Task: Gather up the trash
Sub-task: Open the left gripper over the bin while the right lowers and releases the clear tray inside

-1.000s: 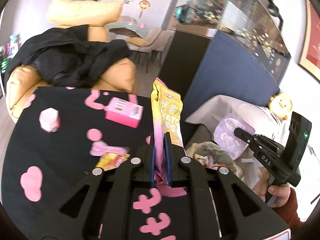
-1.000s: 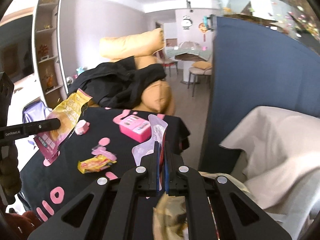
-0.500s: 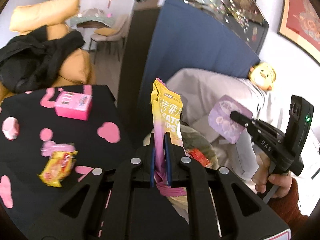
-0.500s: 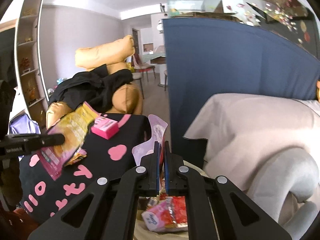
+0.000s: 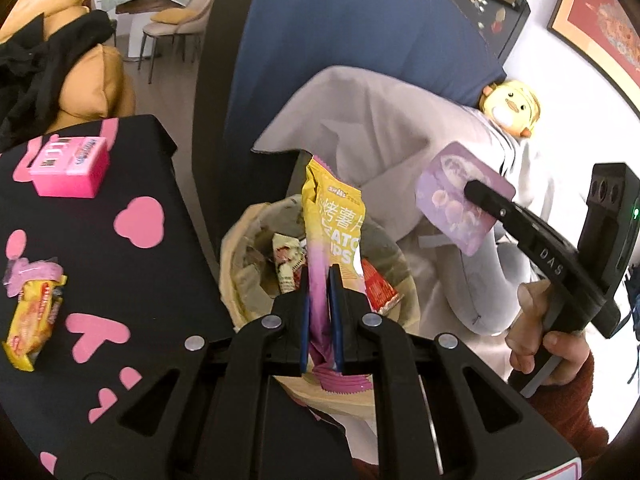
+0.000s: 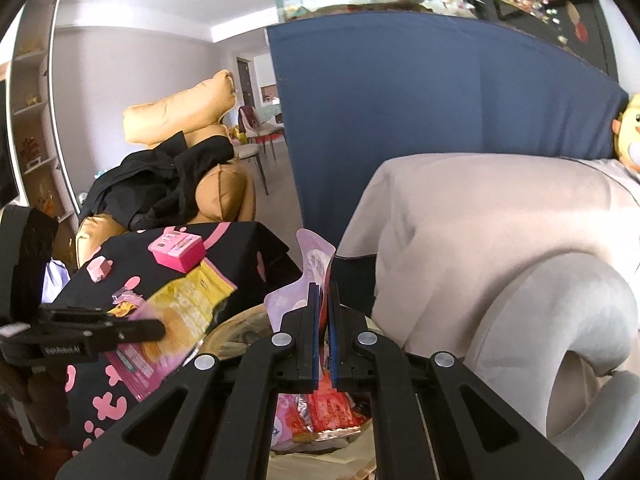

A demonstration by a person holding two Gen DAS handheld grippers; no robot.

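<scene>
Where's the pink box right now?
Left wrist view, far left: the pink box sits on the black table, beyond the yellow snack wrapper.

The chip bag's point(image 5: 334, 236) lower print hides between the tongs.

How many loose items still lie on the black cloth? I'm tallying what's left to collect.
3, maybe more out of frame: a pink box at the far edge, a yellow wrapper nearer, a small pink container left of the box.
</scene>
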